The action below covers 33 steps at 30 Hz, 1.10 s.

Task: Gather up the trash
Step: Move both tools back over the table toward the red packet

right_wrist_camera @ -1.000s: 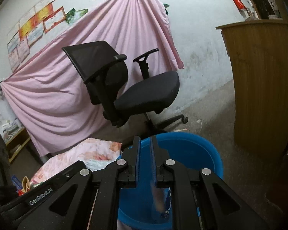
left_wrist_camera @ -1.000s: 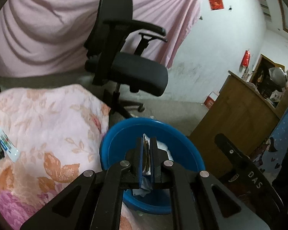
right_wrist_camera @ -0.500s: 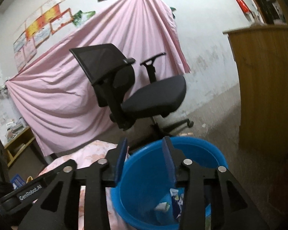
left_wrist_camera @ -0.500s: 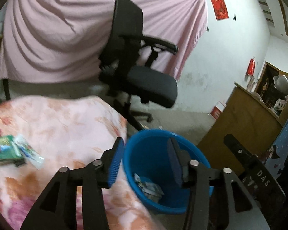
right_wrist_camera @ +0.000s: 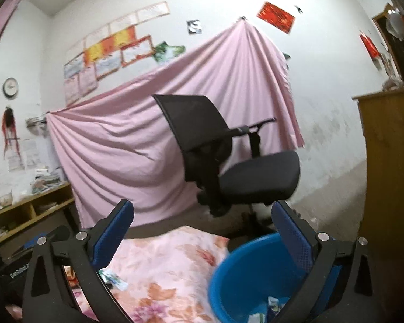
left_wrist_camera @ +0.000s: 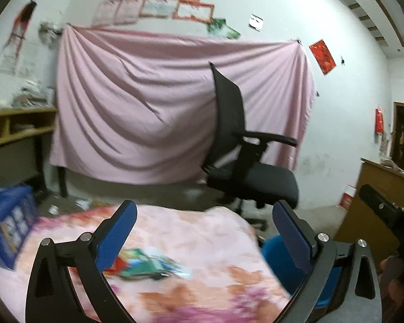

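Observation:
My left gripper [left_wrist_camera: 203, 210] hangs over the floral blanket [left_wrist_camera: 191, 237], its jaws opening wide with nothing between them. A blurred pile of green, red and white wrappers [left_wrist_camera: 148, 265] lies on the blanket just below its left finger. The blue basin [left_wrist_camera: 276, 258] peeks out behind the right finger. My right gripper [right_wrist_camera: 203, 210] is also opening, empty, above the near rim of the blue basin [right_wrist_camera: 239, 274]. Dropped wrappers [right_wrist_camera: 272, 304] lie in the basin's bottom. A small wrapper [right_wrist_camera: 113, 277] rests on the blanket [right_wrist_camera: 161, 258] to the left.
A black office chair [left_wrist_camera: 245, 172] stands behind the blanket before a pink sheet [left_wrist_camera: 148, 113] on the wall. A wooden cabinet [right_wrist_camera: 390, 161] rises on the right. A blue box [left_wrist_camera: 8, 228] sits at the blanket's left edge, with low shelves [right_wrist_camera: 27, 210] beyond.
Both grippers were shut on wrappers over the basin; both have opened wide and the wrappers lie in the basin. Both views have lifted, the left one swinging left over the blanket.

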Each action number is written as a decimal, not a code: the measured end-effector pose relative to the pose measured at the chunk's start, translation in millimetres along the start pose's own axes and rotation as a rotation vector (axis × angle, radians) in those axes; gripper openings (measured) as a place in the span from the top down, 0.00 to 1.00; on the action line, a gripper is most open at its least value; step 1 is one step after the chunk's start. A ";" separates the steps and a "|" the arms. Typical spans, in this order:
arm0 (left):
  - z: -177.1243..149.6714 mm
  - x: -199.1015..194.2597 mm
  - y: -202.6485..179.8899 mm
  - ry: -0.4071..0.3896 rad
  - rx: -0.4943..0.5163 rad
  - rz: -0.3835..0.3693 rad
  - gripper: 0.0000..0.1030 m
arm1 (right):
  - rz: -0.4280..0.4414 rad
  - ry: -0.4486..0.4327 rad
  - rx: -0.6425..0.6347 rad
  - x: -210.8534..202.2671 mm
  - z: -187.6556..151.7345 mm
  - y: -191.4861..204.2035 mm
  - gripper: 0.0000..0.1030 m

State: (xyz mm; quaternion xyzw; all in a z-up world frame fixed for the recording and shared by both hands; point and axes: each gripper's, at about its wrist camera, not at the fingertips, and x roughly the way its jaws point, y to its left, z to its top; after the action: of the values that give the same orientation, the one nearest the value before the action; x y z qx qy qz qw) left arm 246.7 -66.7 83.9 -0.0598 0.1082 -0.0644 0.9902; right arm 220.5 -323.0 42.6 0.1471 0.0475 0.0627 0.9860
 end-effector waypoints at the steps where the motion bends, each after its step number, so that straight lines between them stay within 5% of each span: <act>1: -0.4 -6.6 8.8 -0.018 0.006 0.023 0.03 | 0.010 -0.015 -0.011 -0.8 -0.6 7.5 0.00; 8: -14.5 -36.5 59.3 -0.088 -0.021 0.136 0.03 | 0.061 -0.066 -0.087 -0.7 -8.3 50.0 0.00; 15: -36.4 -49.0 104.3 -0.061 -0.071 0.217 0.03 | 0.113 -0.046 -0.174 12.9 -22.5 90.3 0.00; 33: -56.9 1.2 159.3 0.278 -0.203 0.150 0.08 | 0.074 0.302 -0.267 79.4 -74.5 129.6 0.00</act>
State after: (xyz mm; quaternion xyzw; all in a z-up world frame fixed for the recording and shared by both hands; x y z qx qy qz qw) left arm 253.6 84.0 7.4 -0.1419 0.2540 0.0132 0.9567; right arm 276.4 -167.9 4.0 0.0057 0.1808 0.1262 0.9754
